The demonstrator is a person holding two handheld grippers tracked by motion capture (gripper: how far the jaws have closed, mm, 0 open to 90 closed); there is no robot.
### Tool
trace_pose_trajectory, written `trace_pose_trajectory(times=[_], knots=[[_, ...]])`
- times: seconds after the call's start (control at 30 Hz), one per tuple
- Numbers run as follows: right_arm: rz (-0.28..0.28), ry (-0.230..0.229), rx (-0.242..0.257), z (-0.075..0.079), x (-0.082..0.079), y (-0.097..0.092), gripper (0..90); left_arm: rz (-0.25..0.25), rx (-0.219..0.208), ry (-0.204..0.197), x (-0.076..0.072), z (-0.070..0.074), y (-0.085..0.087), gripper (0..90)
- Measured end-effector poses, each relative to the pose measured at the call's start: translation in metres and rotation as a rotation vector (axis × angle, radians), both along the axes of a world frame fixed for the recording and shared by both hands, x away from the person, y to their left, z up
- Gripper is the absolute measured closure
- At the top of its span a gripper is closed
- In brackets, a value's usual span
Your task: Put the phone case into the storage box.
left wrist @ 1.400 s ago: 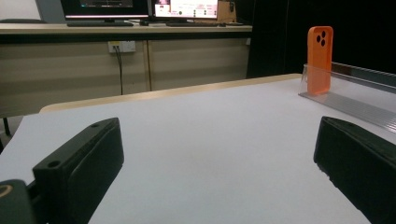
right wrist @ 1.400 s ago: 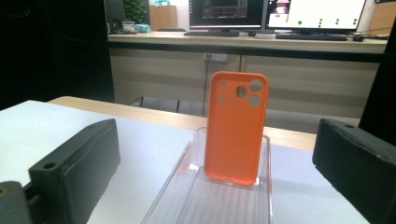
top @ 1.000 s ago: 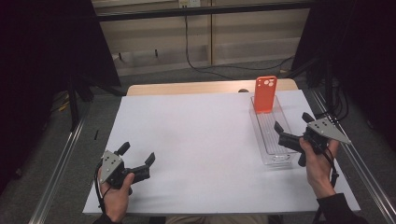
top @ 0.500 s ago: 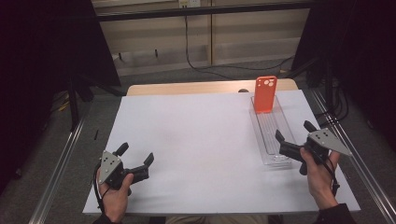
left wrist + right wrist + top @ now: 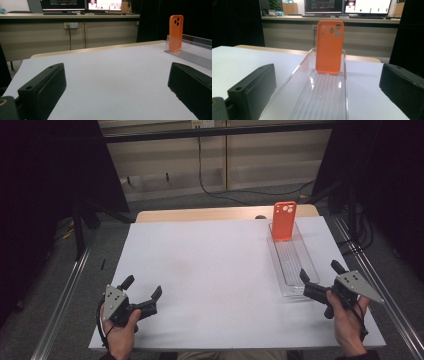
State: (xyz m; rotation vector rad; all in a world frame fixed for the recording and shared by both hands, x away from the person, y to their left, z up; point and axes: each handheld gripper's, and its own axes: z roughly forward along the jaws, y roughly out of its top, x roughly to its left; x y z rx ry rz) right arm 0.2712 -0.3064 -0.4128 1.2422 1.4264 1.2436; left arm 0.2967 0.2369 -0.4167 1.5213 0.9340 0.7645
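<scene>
I have the right gripper (image 5: pixel 320 274) near the table's 4 o'clock corner, jaws spread wide with nothing between them, its nose just off the near end of the clear plastic tray (image 5: pixel 306 265). The orange phone case (image 5: pixel 283 221) stands upright at the tray's far end, around 1 o'clock on the white table (image 5: pixel 210 270), leaning back against the tray's end wall with its camera cutouts at the top. In the right gripper view the orange phone case (image 5: pixel 329 48) sits dead ahead at 12 o'clock, framed between my two jaws, the ribbed tray (image 5: pixel 322 100) floor running toward it.

The left gripper (image 5: pixel 145 291) rests low at about 7 o'clock, jaws likewise apart and empty, well apart from the tray; in the left gripper view the case (image 5: pixel 176 32) shows off at 2 o'clock.

My read on the case: light, thin-walled, probably a soft silicone or flexible plastic that will bow if squeezed hard. It looks matte, so likely grippy rather than slick. I'd pinch it across its two long side edges near mid-height, lightly, since it is only propped and a nudge could tip it. The tray looks light too and may slide if bumped
</scene>
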Motion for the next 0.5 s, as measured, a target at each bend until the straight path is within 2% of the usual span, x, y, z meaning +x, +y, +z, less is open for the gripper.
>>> trace_pose_trajectory(times=[0.2,0.5], knots=[[-0.005,0.015,-0.003,-0.006,-0.007,0.0,0.0,0.006,0.008,0.007,-0.003,-0.002,0.003,1.7],[-0.019,0.007,-0.001,-0.014,-0.02,-0.003,0.0,0.008,0.018,0.018,-0.007,-0.005,0.003,1.7]])
